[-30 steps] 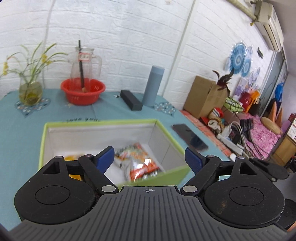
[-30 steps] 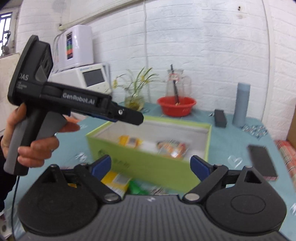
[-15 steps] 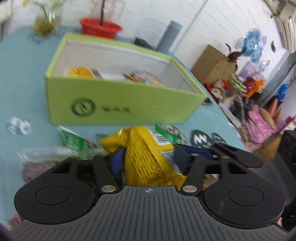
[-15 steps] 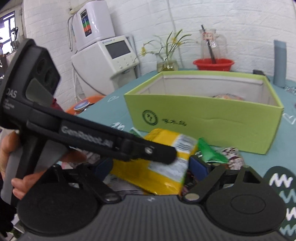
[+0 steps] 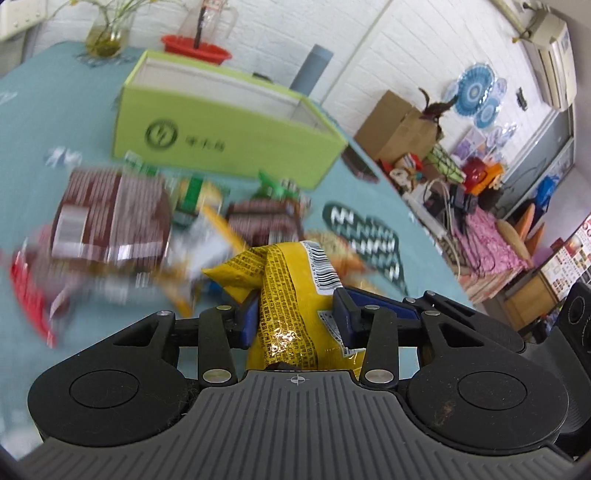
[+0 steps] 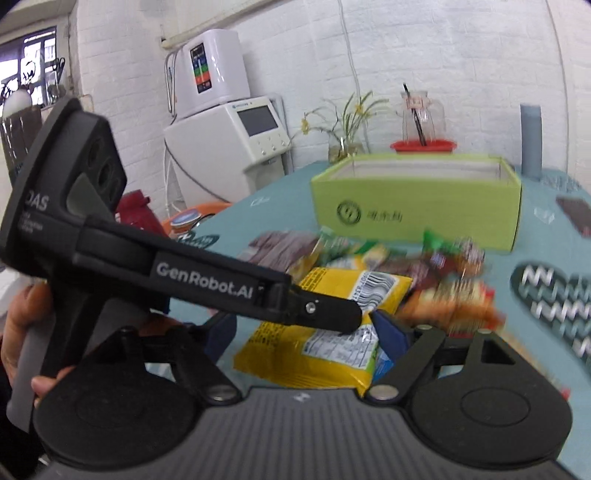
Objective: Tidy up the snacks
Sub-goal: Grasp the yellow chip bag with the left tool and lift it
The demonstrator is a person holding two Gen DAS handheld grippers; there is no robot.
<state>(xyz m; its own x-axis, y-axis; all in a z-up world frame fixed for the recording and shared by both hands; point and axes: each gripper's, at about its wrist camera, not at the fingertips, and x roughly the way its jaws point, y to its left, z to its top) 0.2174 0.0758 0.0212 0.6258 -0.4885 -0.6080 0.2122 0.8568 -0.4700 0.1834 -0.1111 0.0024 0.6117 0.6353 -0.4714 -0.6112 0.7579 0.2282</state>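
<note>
A crumpled yellow snack packet (image 5: 280,280) sits between the blue pads of my left gripper (image 5: 295,314), whose jaws are closing and squeezing it. In the right wrist view the same yellow packet (image 6: 288,354) hangs from the left gripper (image 6: 343,319), which a hand holds. It lies between the fingers of my right gripper (image 6: 304,339), whose jaws are closing but do not clearly press on it. The open green box (image 5: 229,136) (image 6: 417,206) stands beyond a blurred pile of snack packets (image 5: 110,214) (image 6: 443,266) on the teal tablecloth.
Behind the box stand a red bowl (image 5: 195,48) with a glass jug, a vase of flowers (image 5: 105,35) and a grey cylinder (image 5: 310,72). A dark phone (image 6: 576,218) lies to the right of the box. A white machine (image 6: 229,147) stands off the table's left.
Both grippers pulled back from over the box and sank to the snack pile. The left gripper closed onto the yellow packet, which now sits crumpled between its pads. The right jaws narrowed.
</note>
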